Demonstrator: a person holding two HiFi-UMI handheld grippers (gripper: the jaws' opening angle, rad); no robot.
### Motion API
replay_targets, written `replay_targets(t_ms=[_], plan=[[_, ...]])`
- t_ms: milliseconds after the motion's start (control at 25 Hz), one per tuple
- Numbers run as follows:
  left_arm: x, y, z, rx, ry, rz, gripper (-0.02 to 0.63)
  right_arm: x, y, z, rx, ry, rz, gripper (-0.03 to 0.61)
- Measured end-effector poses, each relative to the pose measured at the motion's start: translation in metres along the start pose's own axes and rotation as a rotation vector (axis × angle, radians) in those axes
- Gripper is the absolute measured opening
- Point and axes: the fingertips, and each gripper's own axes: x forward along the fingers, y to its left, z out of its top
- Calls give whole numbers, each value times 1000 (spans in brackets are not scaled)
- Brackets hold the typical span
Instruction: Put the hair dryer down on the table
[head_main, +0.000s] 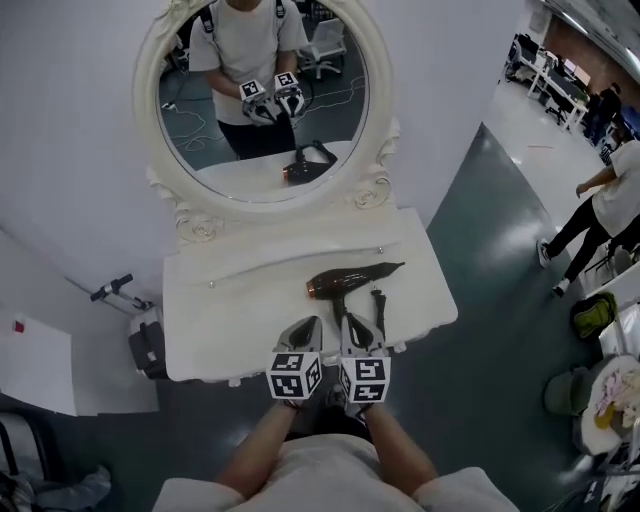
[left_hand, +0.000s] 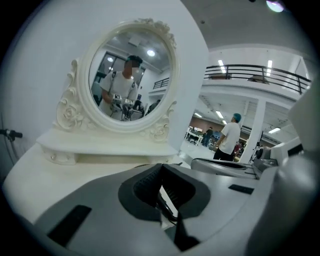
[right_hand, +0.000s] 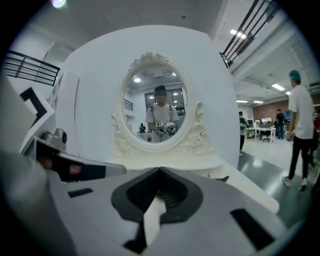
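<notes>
A dark hair dryer (head_main: 345, 280) with a copper-coloured rear end lies on its side on the white dressing table (head_main: 220, 320), nozzle pointing right, its black cord (head_main: 380, 305) trailing toward the front edge. Nothing touches it. My left gripper (head_main: 311, 323) and right gripper (head_main: 350, 322) hover side by side over the table's front edge, just in front of the dryer's handle. Both are shut and hold nothing. In the left gripper view the jaws (left_hand: 160, 167) meet, and the same holds in the right gripper view (right_hand: 160, 172).
An ornate oval mirror (head_main: 265, 95) stands at the back of the table and reflects the person and both grippers. A person (head_main: 600, 215) walks on the grey floor at right. A small device with a handle (head_main: 140, 335) sits left of the table. Bags lie at far right (head_main: 595, 315).
</notes>
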Motion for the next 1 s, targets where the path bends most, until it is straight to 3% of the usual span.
replay_targets(t_ms=[120, 200, 520, 1000], plan=[[-25, -4, 22, 77, -92, 2, 8, -16, 17, 19, -3, -51, 7, 15], [-40, -8, 29, 83, -131, -9, 8, -28, 27, 29, -9, -79, 1, 15], [-83, -14, 36, 173, -174, -26, 8, -65, 57, 42, -64, -118, -49, 15], [-132, -30, 28, 161, -218, -97, 8, -105, 88, 48, -122, -132, -89, 15]])
